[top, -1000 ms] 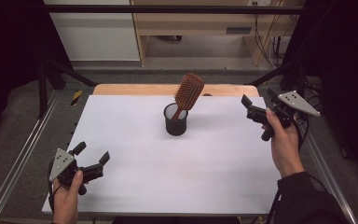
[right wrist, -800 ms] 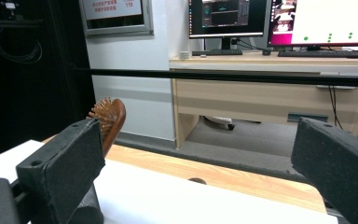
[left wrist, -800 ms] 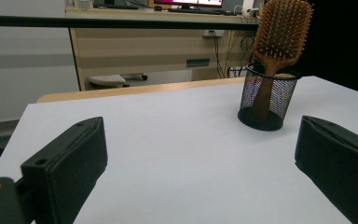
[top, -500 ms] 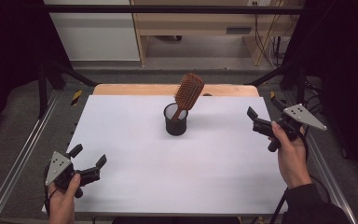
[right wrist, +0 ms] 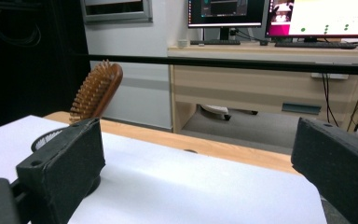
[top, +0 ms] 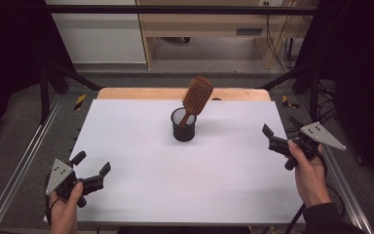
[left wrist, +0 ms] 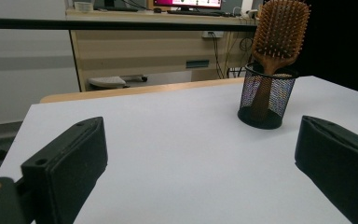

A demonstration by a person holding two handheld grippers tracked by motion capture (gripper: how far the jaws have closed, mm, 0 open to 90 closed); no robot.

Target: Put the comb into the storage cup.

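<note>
A wooden paddle hairbrush (top: 196, 97) stands handle-down in a black mesh cup (top: 183, 126) toward the far middle of the white worktop (top: 141, 141), its bristled head leaning up and to the right, well above the cup's rim. The left hand-held gripper (top: 91, 165) sits at the near left corner with its jaws apart and nothing between them; the right hand-held gripper (top: 278, 140) hovers at the right edge, jaws likewise spread and empty, well apart from the cup. The main risk, as I judge it, is the cup itself: it looks light and narrow, and the brush head carries its weight high and off to one side, so a sideways nudge on the head or a pull that is not straight along the handle could tip the cup over or drag it across the smooth worktop. Gripping the head across the bristles could also give a poor hold and let the brush twist or slip. A hand-held gripper coming in low from the right might strike the mesh wall first. Steadying the cup with one hand-held gripper while the other lifts would ease these.
</note>
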